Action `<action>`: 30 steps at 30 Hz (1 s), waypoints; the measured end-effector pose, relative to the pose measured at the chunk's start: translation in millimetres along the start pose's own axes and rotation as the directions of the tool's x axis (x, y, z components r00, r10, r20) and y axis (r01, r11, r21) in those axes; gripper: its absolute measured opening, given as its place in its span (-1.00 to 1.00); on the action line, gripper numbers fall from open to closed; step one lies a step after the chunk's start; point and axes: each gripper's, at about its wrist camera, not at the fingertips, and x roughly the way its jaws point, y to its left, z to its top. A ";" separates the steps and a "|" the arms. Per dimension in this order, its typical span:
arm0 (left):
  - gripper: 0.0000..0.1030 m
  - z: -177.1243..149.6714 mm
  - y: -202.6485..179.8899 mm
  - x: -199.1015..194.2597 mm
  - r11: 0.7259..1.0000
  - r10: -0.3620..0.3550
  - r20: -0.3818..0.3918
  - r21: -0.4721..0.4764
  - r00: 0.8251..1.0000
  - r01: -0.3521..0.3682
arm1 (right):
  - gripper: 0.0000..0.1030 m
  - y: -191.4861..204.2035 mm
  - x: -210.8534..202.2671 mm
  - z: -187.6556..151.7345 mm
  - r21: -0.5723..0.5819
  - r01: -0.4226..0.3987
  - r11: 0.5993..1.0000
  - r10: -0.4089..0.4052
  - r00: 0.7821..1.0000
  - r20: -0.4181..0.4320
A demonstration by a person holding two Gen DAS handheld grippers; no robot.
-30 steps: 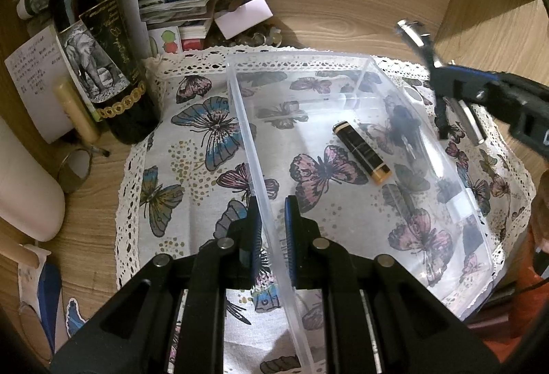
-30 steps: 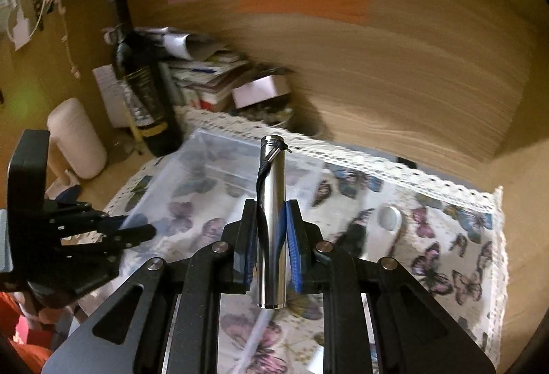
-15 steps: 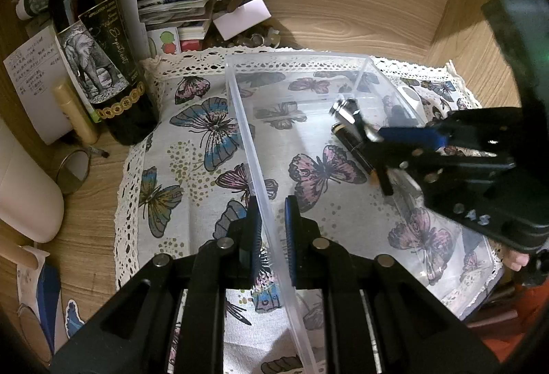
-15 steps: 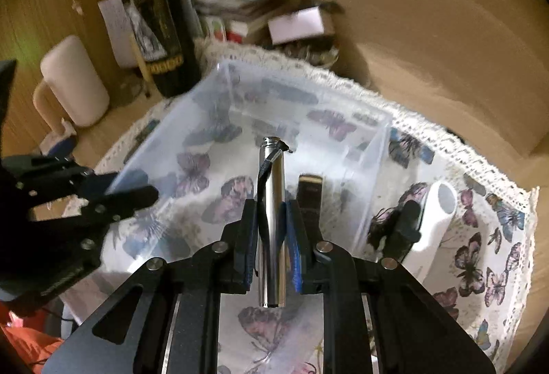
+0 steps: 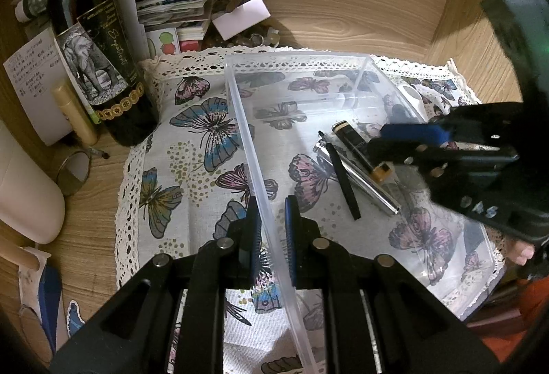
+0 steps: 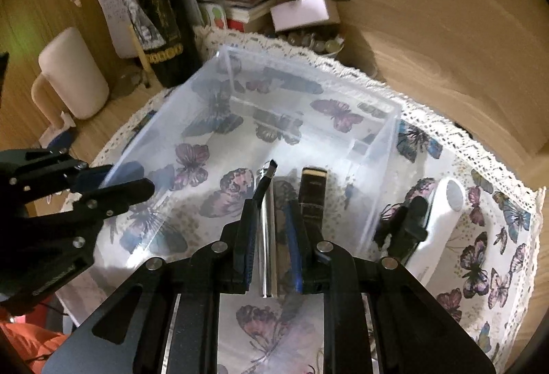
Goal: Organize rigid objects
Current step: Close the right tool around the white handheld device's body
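Observation:
A clear plastic box (image 5: pixel 343 71) stands on a butterfly cloth. My left gripper (image 5: pixel 271 229) is shut on its near wall (image 5: pixel 260 174). A silver metal tube with a black strap (image 5: pixel 357 178) lies on the box floor, beside a black-and-gold tube (image 5: pixel 357 144). My right gripper (image 6: pixel 271 236) is open over the box, its jaws either side of the silver tube (image 6: pixel 267 229) without pinching it. The black-and-gold tube (image 6: pixel 312 199) lies just right of it. The box rim (image 6: pixel 308 71) shows in the right wrist view.
A dark wine bottle (image 5: pixel 99 58) stands left of the box, with papers and books (image 5: pixel 171 6) behind. A white cylinder (image 6: pixel 435 226) and a black clip (image 6: pixel 405 226) lie on the cloth right of the box. A cream mug (image 6: pixel 72 78) stands at the left.
My right gripper came down into the box and opened, and the silver tube now lies on the box floor. The left gripper has not moved.

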 end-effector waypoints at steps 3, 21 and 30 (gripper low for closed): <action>-0.77 0.6 -0.8 0.0 1.000 0.003 -0.001 0.001 1.000 -0.003 | -0.70 -6.1 -12.5 -0.1 0.015 0.010 1.000 -0.011 0.999 0.033; -0.76 0.3 -2.3 0.2 1.000 0.013 -0.001 0.008 1.000 -0.013 | -0.33 -86.7 -67.7 -16.1 0.219 0.171 0.961 -0.205 0.968 0.144; -0.76 0.4 -2.4 0.4 1.000 0.015 -0.002 0.011 1.000 -0.015 | -0.32 -110.3 -36.7 -38.5 0.248 0.205 0.947 -0.218 0.975 0.028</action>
